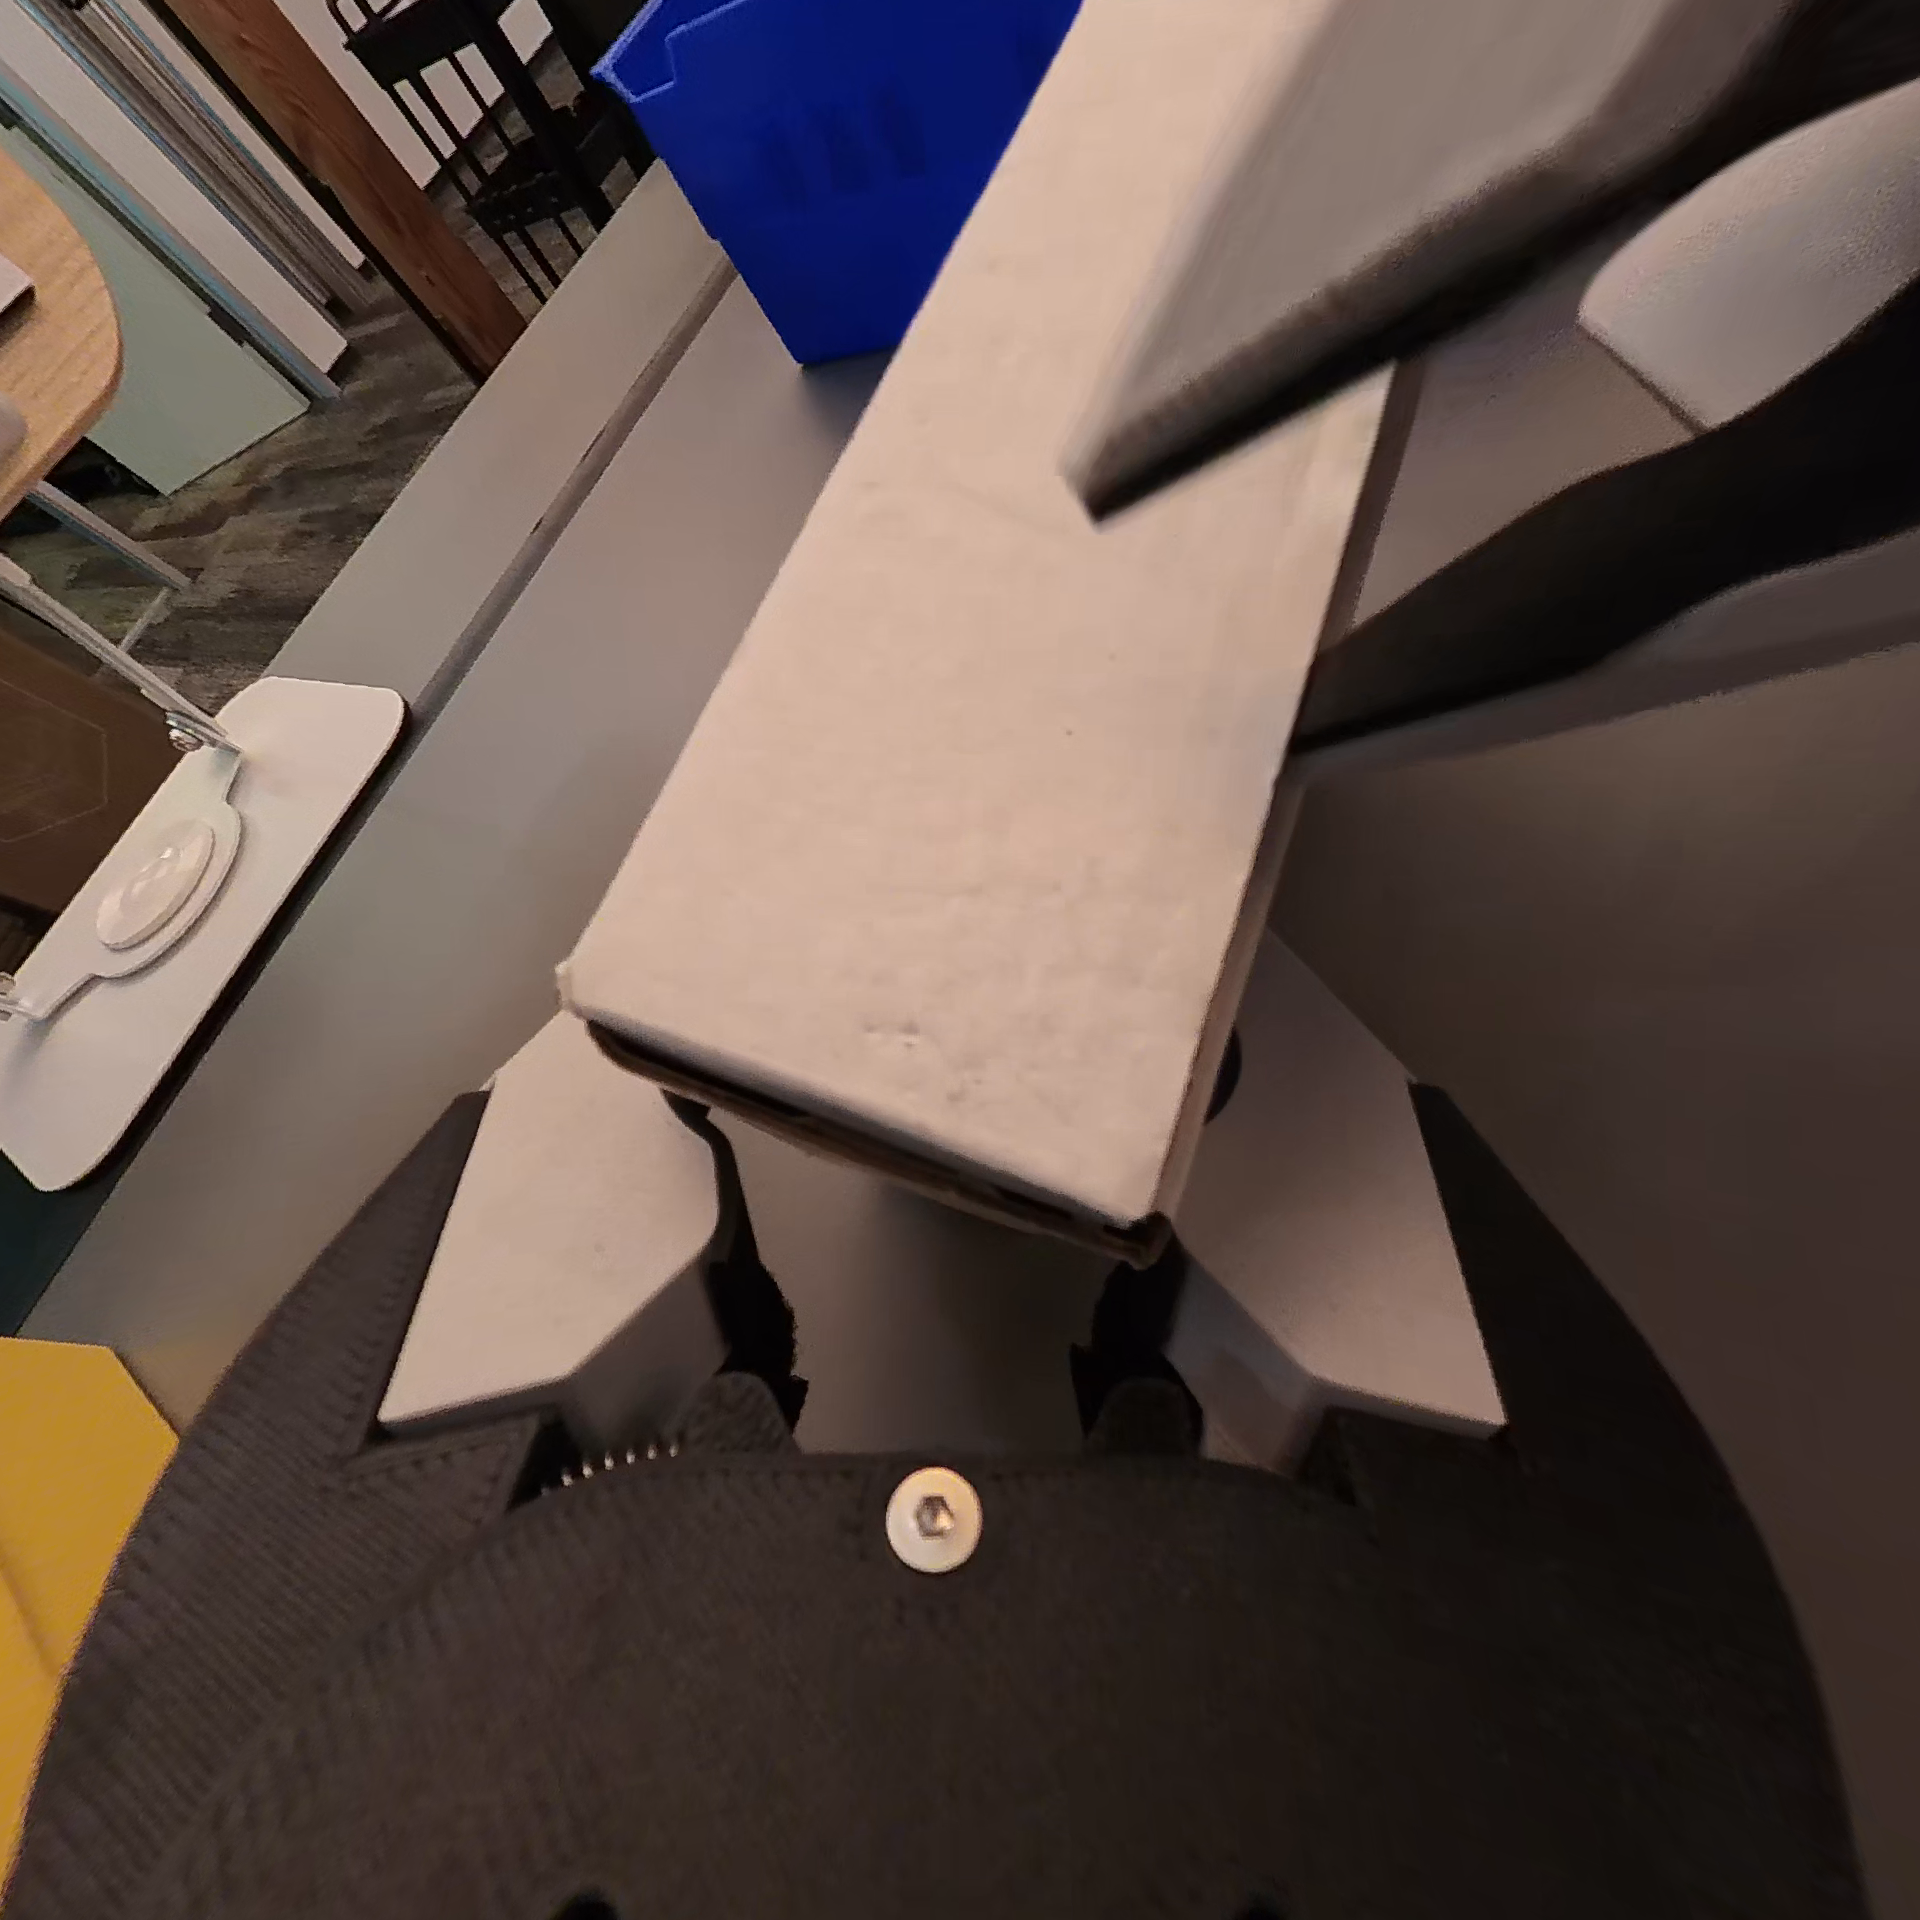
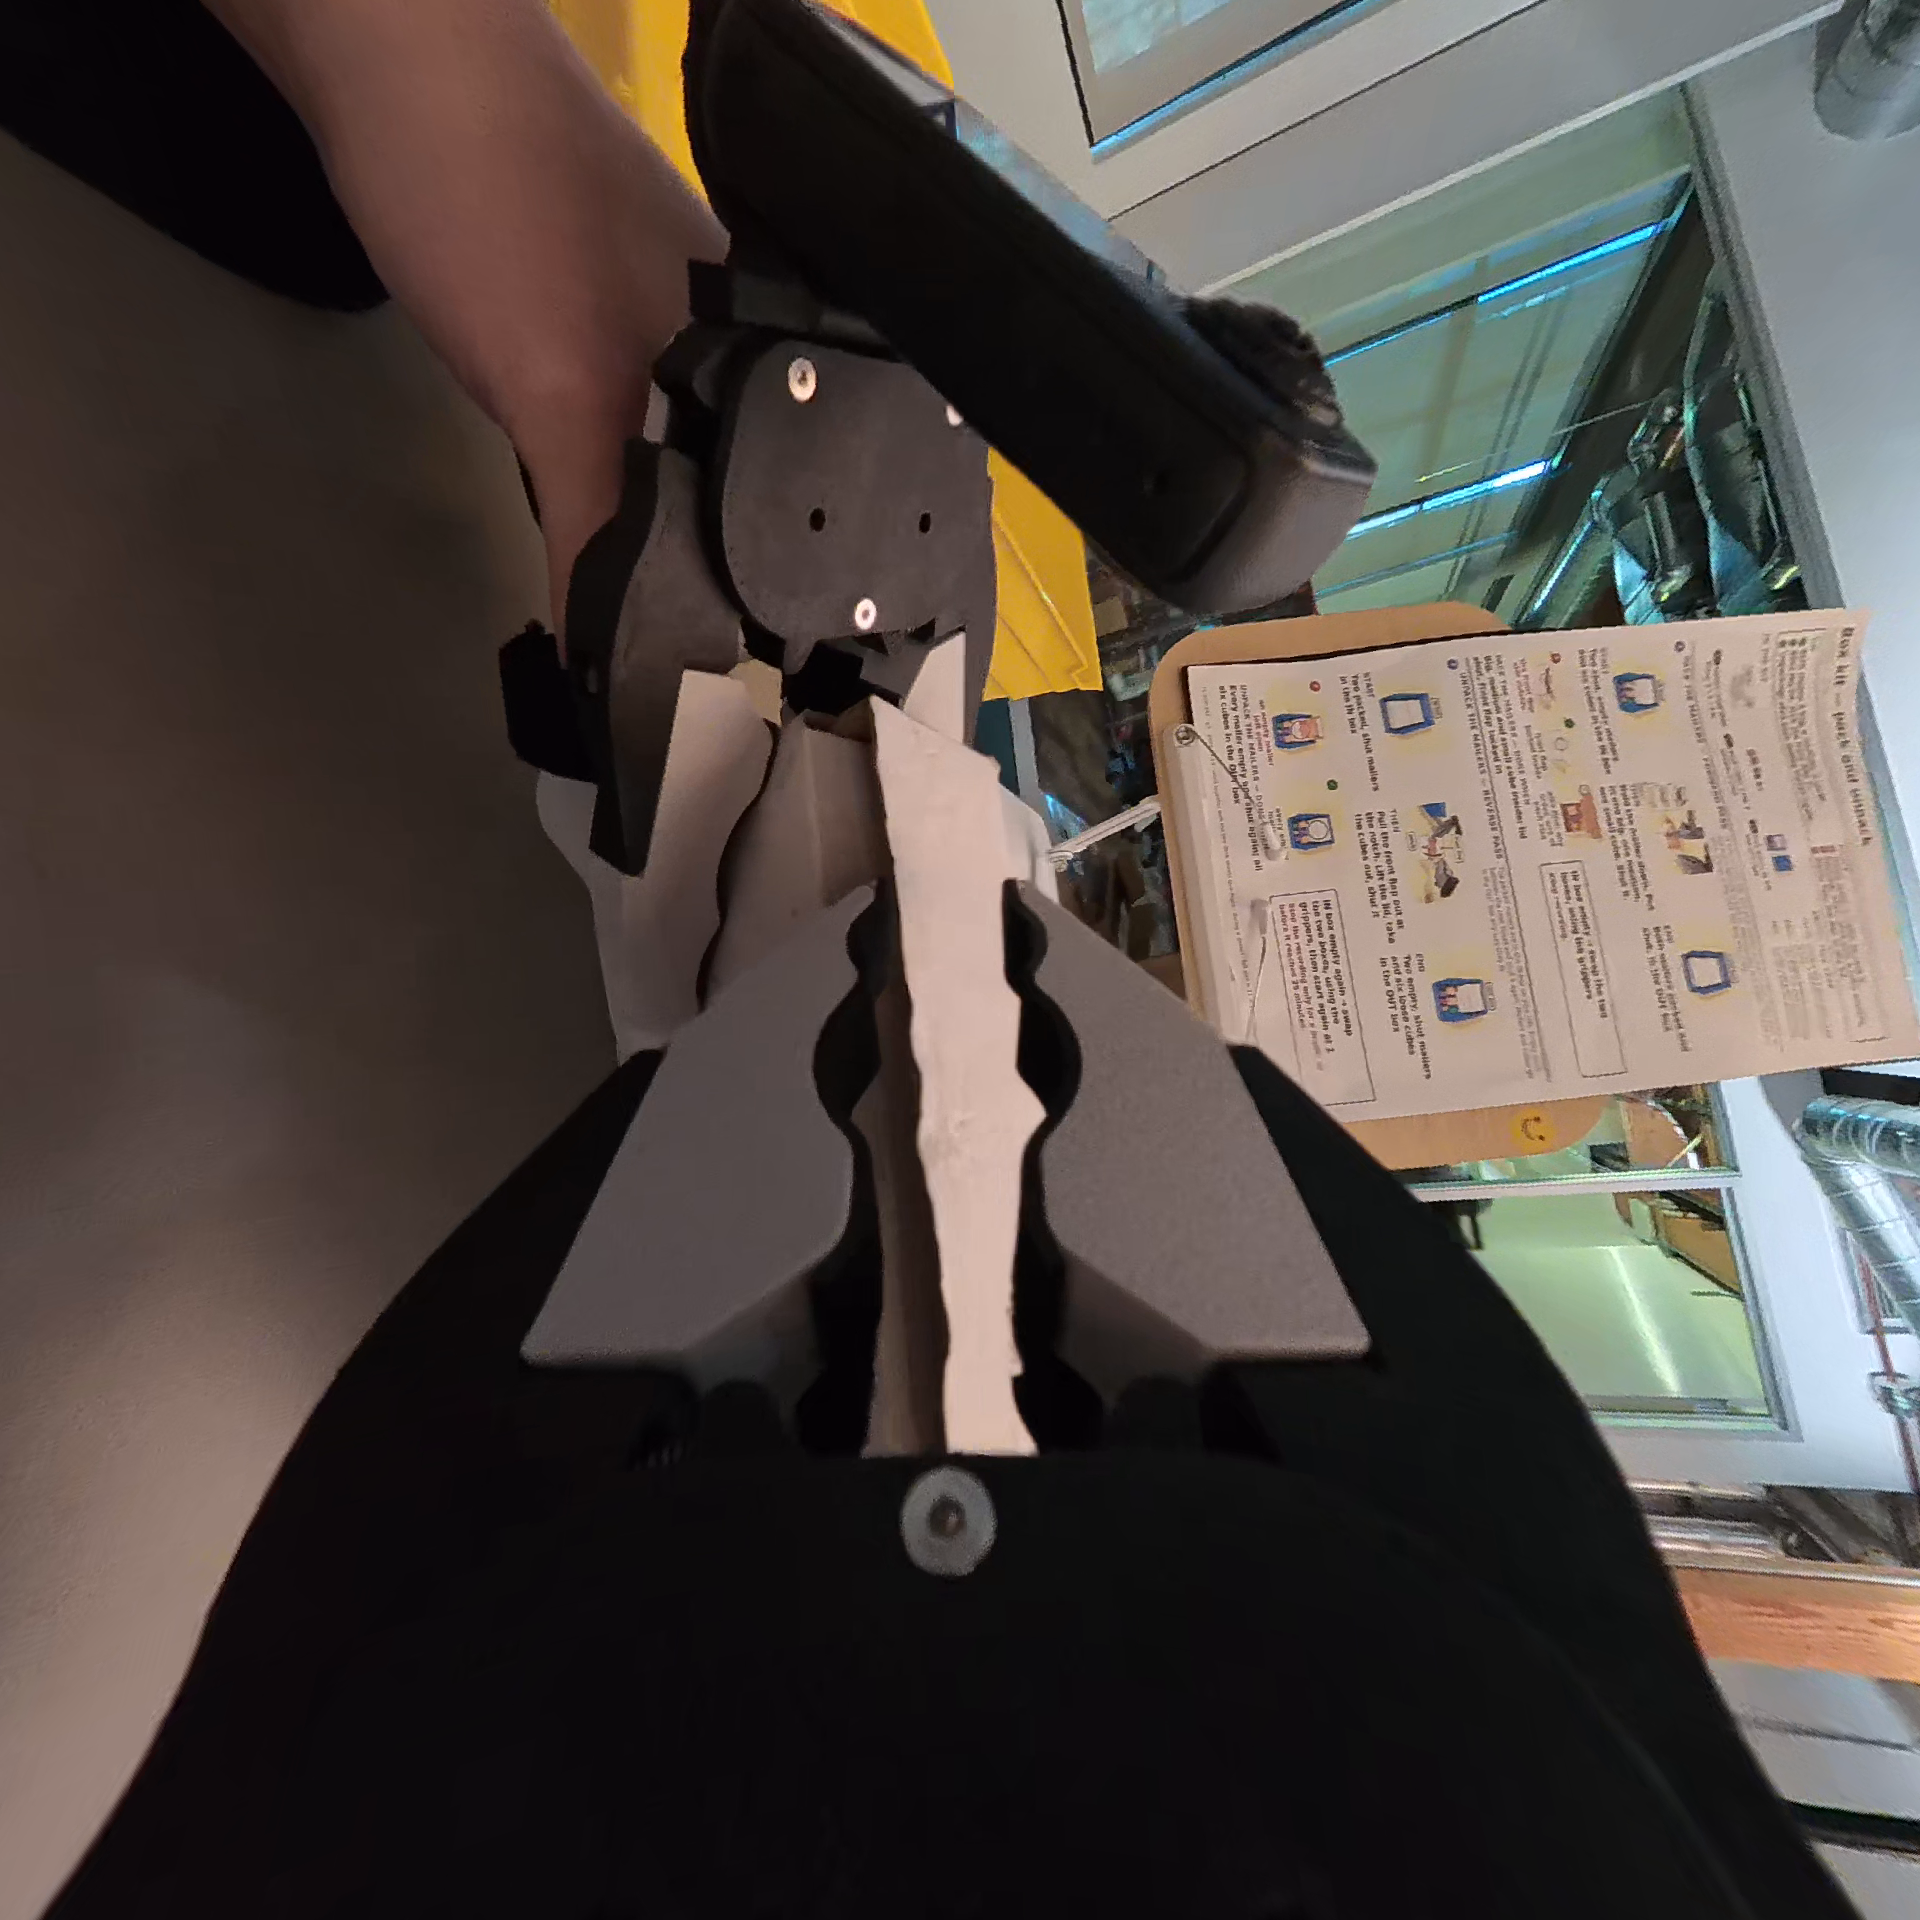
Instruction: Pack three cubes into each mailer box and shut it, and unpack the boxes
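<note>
left tongs [image 1: 935, 1226]: apart, straddling the near end of the white mailer box [image 1: 987, 727], not pinching it
right tongs [image 2: 940, 1122]: clamped on a thin cardboard flap [image 2: 951, 1039] of the box
box: held up between my two tongs
long axis: runs straight ahead from my left tongs
nearer: left, at the end

One white mailer box [image 1: 935, 790], two tools [image 1: 940, 1195] [image 2: 940, 1049], one blue bin [image 1: 831, 177], one instruction sheet [image 2: 1538, 862].
</note>
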